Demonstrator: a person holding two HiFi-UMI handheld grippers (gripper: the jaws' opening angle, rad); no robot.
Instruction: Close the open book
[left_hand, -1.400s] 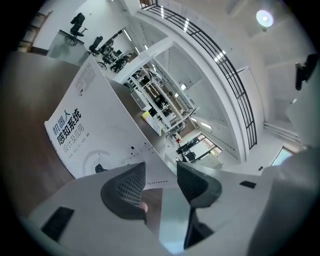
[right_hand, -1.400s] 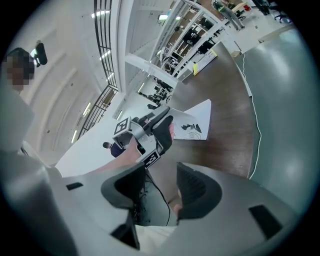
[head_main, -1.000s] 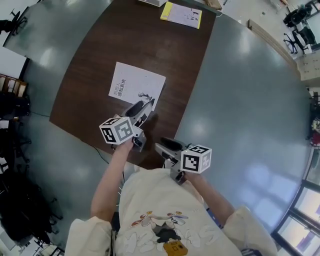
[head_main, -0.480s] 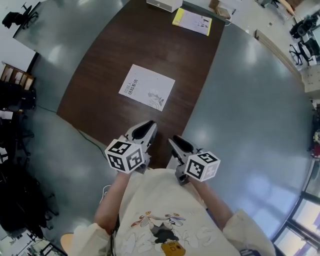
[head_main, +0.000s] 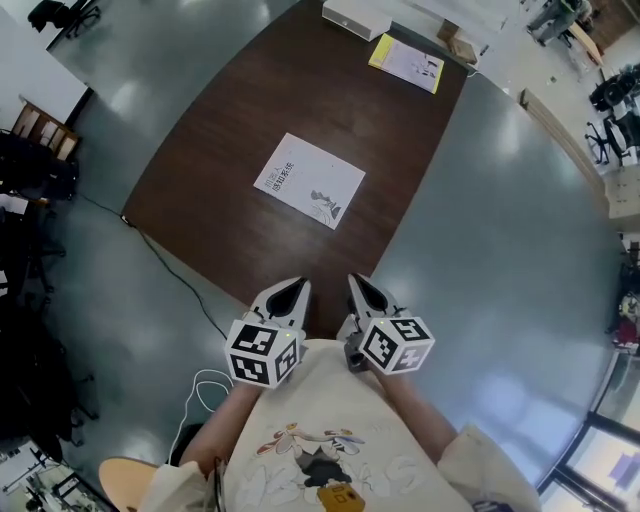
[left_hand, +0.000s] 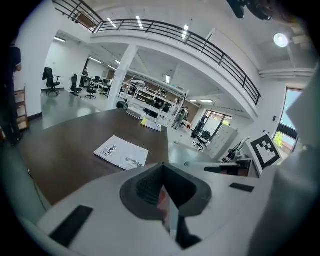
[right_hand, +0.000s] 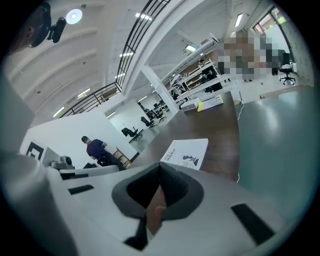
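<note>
Head view: closed white paperback book (head_main: 310, 181) flat on dark wooden counter (head_main: 225, 150); left tongs (head_main: 297, 287), right tongs (head_main: 355, 283) pressed together, empty.

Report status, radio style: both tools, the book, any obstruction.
Left tool and right tool just closed, shut, nothing between jaws. Book lies closed, cover up, on table, apart from both tools. Nothing between tools and book.

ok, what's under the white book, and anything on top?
The book lies closed and flat on the brown table, with nothing on top. Whether anything lies beneath it can't be seen, as the book covers that spot.
</note>
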